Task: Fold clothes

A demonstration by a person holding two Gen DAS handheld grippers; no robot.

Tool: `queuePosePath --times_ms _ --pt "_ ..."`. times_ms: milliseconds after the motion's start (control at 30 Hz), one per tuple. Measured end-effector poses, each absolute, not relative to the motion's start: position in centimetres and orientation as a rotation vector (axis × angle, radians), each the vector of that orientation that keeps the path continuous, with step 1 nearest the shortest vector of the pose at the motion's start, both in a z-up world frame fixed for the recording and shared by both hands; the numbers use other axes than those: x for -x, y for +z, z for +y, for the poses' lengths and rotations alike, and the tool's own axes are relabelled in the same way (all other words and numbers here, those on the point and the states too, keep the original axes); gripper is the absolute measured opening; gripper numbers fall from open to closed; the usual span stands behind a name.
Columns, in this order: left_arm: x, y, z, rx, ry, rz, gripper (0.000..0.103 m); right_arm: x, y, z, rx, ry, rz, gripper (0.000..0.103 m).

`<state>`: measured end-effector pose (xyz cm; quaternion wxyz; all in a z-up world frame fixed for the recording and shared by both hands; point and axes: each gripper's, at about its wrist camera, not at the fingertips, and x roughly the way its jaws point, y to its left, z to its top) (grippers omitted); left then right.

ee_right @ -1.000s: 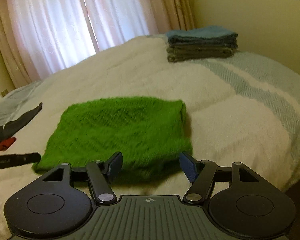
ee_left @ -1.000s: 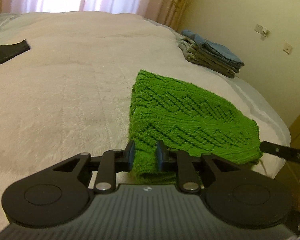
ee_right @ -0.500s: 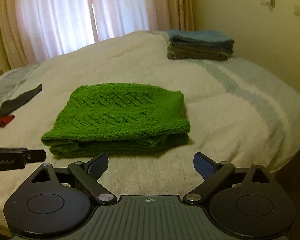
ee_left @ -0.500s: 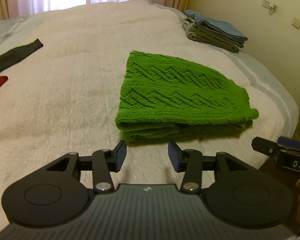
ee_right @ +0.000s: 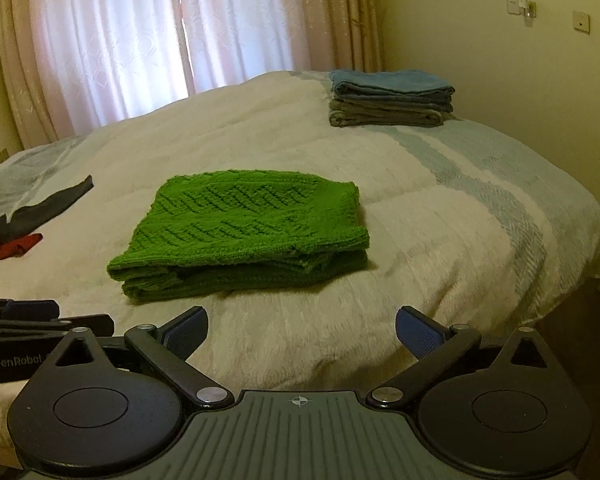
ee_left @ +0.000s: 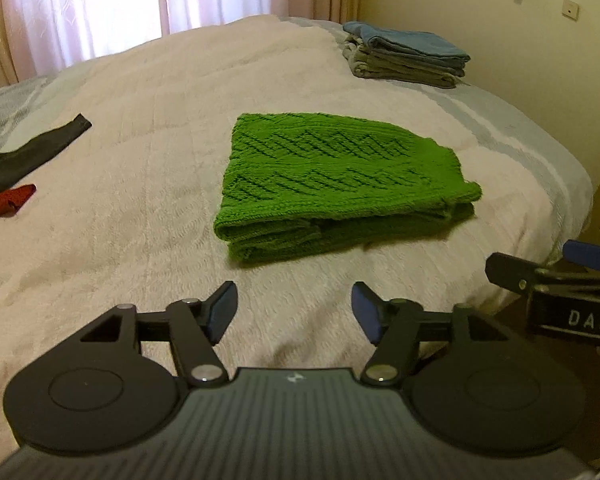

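A green knitted garment [ee_left: 340, 184] [ee_right: 244, 236] lies folded in a thick rectangle on the cream bedspread [ee_left: 140, 128] [ee_right: 440, 240]. My left gripper [ee_left: 294, 306] hangs over the bed's near edge, short of the garment's front fold; its jaws are opening and nothing is between them. My right gripper [ee_right: 302, 330] is likewise back from the garment, jaws spreading wide and empty. Each gripper shows at the edge of the other's view: the right one at the left wrist view's right edge, the left one at the right wrist view's left edge.
A stack of folded blue and grey clothes [ee_left: 408, 54] [ee_right: 392, 98] sits at the bed's far right corner by the wall. Dark grey cloth [ee_left: 28, 156] [ee_right: 48, 208] and a red piece [ee_left: 8, 200] [ee_right: 12, 248] lie at the left. Curtains hang behind the bed.
Both grippers let go of the green garment's front edge, opened wide and drew back and up from it. The garment now rests folded on the bed.
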<state>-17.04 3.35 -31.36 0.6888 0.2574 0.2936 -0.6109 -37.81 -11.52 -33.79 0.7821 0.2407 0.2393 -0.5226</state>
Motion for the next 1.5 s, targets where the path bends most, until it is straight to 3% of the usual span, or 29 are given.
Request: queuePosePath --times_ms 1500 --pt "16.4 -34.7 0.7 -0.648 -1.349 0.735 0.066 37.4 -37.0 -15.8 -0.594 -1.162 0.643 0.102"
